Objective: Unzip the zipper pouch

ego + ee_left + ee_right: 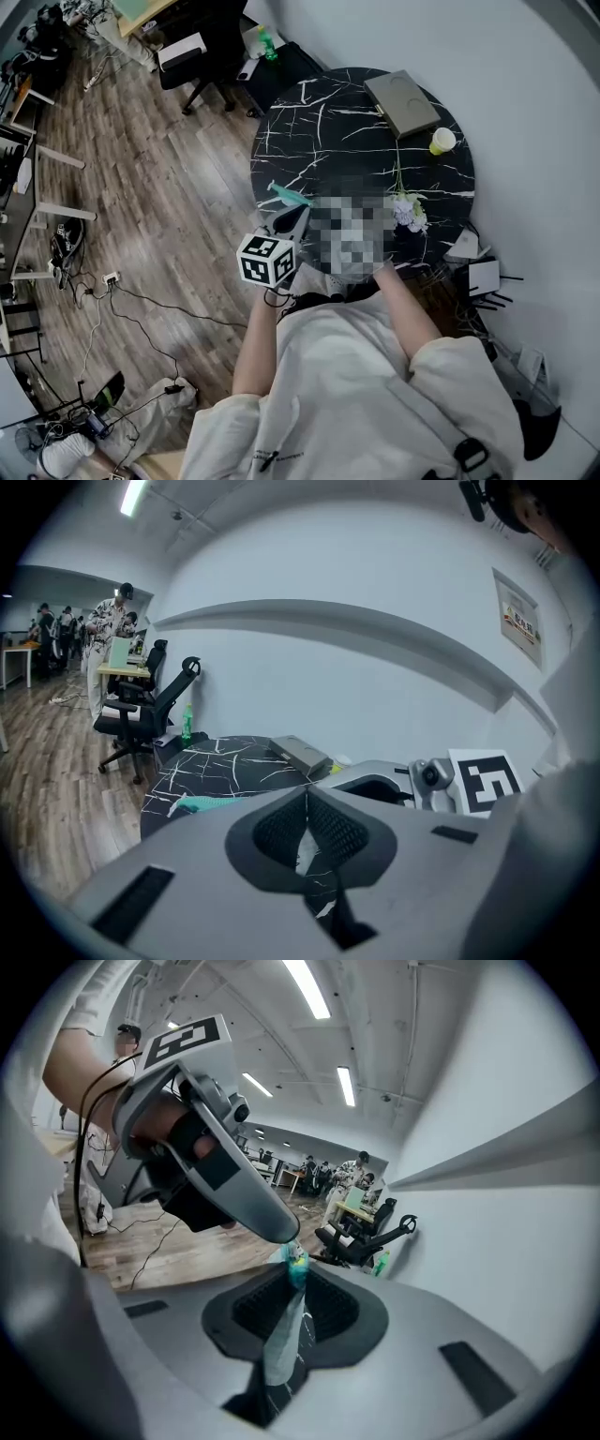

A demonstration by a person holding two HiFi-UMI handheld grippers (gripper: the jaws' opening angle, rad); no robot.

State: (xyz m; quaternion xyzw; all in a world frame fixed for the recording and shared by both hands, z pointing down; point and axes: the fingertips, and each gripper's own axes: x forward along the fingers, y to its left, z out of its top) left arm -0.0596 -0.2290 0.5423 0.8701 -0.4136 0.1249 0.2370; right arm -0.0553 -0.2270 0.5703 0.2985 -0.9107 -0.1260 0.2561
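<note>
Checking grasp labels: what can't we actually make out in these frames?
- Head view: pouch and right claw mosaicked over.
- Right gripper view: pouch edge-on in the claw; how far it is unzipped is unreadable.
- Whether left claw pinches the teal zipper end: its tip covers it in the right gripper view; its own view shows only closed jaws.

You wear a pale short-sleeved T-shirt [375, 394]. Your left gripper [307, 803] is grey with black ribbed pads [279, 832], a black-and-white marker cube [267, 260] behind its jaws.
</note>
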